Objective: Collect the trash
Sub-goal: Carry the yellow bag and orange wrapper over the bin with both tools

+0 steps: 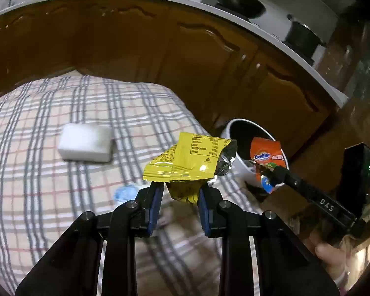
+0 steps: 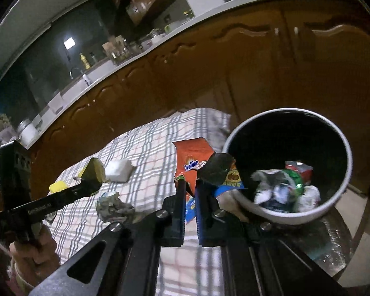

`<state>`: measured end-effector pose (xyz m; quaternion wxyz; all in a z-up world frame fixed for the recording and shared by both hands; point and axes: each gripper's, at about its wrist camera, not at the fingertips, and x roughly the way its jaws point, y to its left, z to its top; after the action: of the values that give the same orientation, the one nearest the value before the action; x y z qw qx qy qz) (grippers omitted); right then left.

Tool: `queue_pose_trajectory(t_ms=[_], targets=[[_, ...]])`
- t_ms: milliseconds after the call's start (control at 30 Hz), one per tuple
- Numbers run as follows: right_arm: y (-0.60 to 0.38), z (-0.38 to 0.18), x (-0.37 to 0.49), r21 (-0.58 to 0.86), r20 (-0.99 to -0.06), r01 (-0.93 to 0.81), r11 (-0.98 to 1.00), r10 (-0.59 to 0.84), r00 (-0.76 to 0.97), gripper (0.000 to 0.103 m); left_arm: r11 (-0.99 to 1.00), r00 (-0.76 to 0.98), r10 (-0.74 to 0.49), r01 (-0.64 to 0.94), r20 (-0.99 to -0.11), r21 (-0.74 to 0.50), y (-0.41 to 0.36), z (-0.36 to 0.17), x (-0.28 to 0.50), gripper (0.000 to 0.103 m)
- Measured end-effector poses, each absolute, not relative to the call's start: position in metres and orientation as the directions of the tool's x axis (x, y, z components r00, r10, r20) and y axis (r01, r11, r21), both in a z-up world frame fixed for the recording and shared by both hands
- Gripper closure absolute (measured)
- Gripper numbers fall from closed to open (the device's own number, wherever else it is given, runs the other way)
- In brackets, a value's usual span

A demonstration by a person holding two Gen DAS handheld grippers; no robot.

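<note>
While my left gripper [image 1: 181,192] clamps the yellow wrapper [image 1: 185,160] above the checked tablecloth [image 1: 49,197], my right gripper [image 2: 190,185] pinches the Ovaltine packet [image 2: 192,155]; the white bin [image 2: 283,214] stands just beside it.

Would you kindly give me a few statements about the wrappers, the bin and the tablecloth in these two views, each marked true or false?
1. The left gripper holds a yellow wrapper. True.
2. The right gripper is empty. False: it is shut on an orange Ovaltine packet.
3. The white bin already contains trash. True.
4. The checked tablecloth is bare. False: a white block and a crumpled wad lie on it.
</note>
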<state>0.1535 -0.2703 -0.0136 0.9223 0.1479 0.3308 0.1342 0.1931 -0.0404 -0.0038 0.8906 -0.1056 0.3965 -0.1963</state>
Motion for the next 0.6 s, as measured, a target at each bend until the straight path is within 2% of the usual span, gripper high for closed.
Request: queue_pose_trajectory(t_ms=[600], targets=[[-0.346, -0.016, 0.144, 0.375, -0.556, -0.041, 0.926, 0.26, 0.789, 0.097, 0.864, 0.519, -0.485, 0.409, -0.704, -0.293, -0.141, -0.008, 0.211, 0.081]])
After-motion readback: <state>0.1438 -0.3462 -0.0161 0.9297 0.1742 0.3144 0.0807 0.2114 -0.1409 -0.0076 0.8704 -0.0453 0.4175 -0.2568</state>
